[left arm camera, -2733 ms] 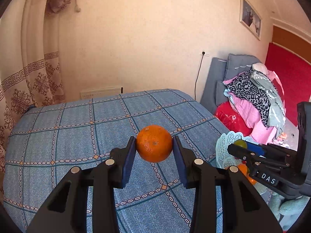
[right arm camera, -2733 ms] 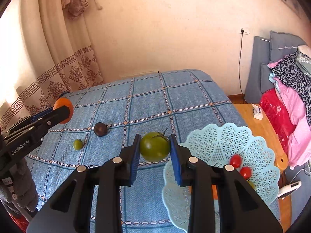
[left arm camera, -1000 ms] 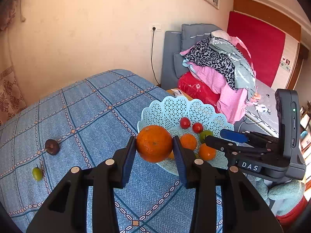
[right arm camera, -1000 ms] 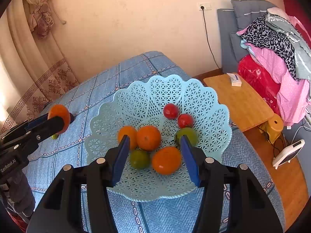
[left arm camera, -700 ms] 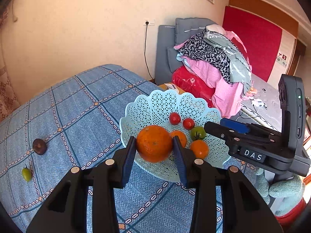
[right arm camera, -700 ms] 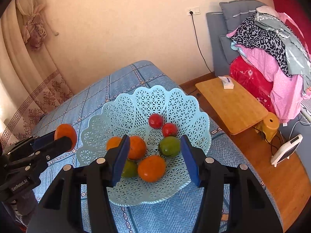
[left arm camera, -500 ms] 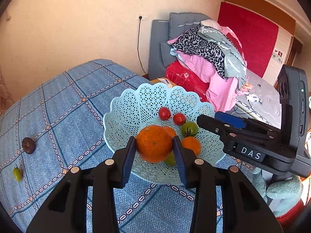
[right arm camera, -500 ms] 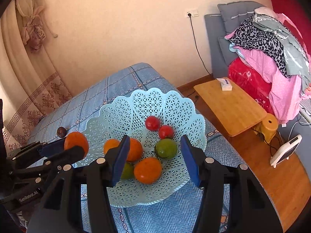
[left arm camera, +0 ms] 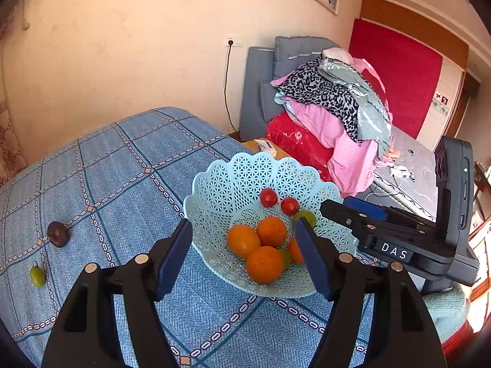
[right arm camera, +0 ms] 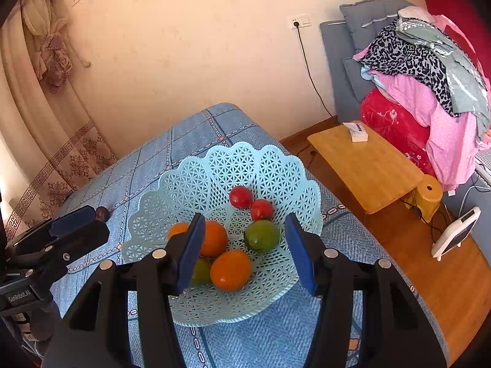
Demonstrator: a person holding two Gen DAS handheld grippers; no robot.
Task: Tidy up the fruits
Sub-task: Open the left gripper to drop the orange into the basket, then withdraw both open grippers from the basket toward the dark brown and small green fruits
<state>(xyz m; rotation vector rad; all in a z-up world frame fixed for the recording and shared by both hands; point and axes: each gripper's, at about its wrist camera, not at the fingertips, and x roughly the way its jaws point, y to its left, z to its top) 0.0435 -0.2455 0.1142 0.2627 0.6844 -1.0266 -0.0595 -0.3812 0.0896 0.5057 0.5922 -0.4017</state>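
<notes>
The left hand-held gripper [left arm camera: 244,256] lets go, jaws opening with nothing between them, and the orange [left arm camera: 264,264] it carried now sits at the basket's [left arm camera: 233,178] six o'clock, while the right hand-held gripper [right arm camera: 244,250] hangs spread and empty, leaving two small fruits at nine o'clock on the bed [left arm camera: 116,165].

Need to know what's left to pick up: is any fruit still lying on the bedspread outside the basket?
Yes, a dark fruit and a small green fruit lie on the bedspread, apart from the basket.
</notes>
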